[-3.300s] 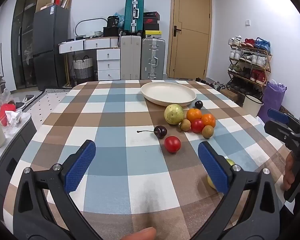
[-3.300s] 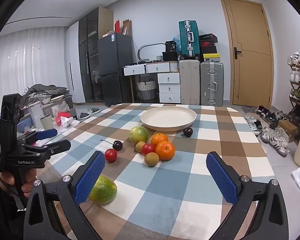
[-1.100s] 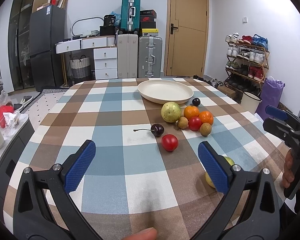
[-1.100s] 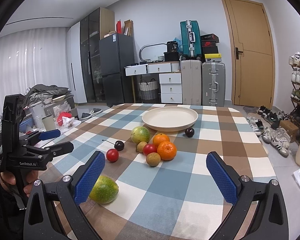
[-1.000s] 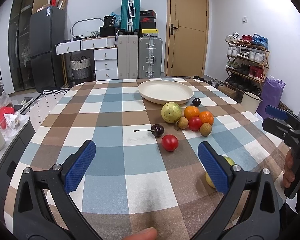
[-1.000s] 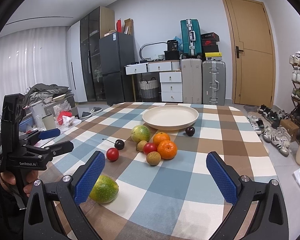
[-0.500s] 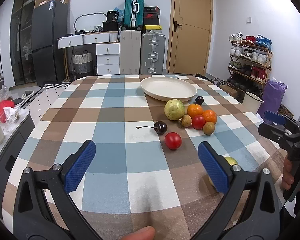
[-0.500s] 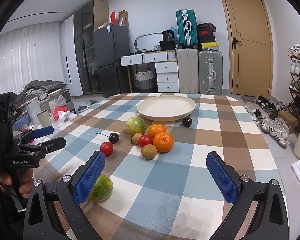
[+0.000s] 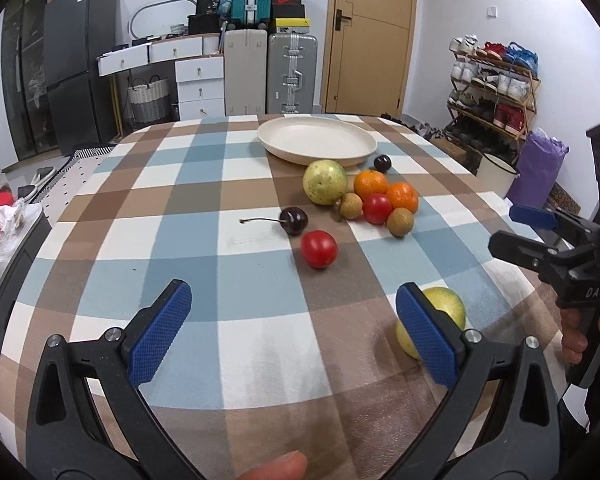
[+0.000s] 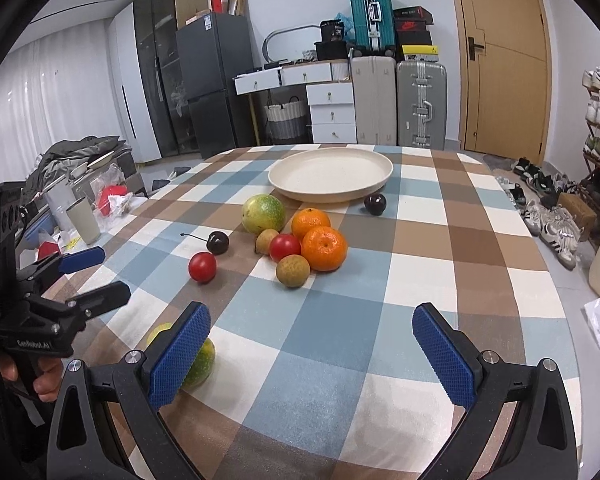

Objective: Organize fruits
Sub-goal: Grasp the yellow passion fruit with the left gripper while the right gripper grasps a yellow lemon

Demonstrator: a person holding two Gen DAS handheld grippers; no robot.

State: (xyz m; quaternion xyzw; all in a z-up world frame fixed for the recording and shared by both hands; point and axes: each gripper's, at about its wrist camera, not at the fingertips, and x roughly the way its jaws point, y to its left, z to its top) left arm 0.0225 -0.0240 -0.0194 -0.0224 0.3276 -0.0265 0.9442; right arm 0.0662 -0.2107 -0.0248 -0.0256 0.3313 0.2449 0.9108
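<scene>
An empty cream plate [image 9: 317, 140] [image 10: 331, 174] sits at the far side of the checked table. In front of it lie a green guava [image 9: 324, 182] [image 10: 263, 213], two oranges [image 9: 401, 197] [image 10: 324, 249], cherry tomatoes [image 9: 319, 249] [image 10: 202, 267], two brown longans [image 9: 400, 221] [image 10: 293, 271], a stemmed cherry [image 9: 293, 220] [image 10: 217, 242] and a dark cherry [image 9: 382, 163] [image 10: 375, 204]. A yellow-green fruit [image 9: 448, 309] [image 10: 201, 362] lies near the front edge. My left gripper [image 9: 292, 334] is open above the near table. My right gripper [image 10: 312, 356] is open too, beside the yellow-green fruit.
The round table [image 9: 204, 200] has a blue, brown and white checked cloth. Behind it stand suitcases [image 9: 292, 74], white drawers [image 9: 200, 84], a dark fridge [image 9: 80, 64] and a door. A shoe rack [image 9: 496, 80] is at the right. A cluttered low shelf [image 10: 80, 208] is at the left.
Both grippers have moved forward and tipped down toward the table, so the fruits appear larger and closer. Both stay open. No fruit has moved.
</scene>
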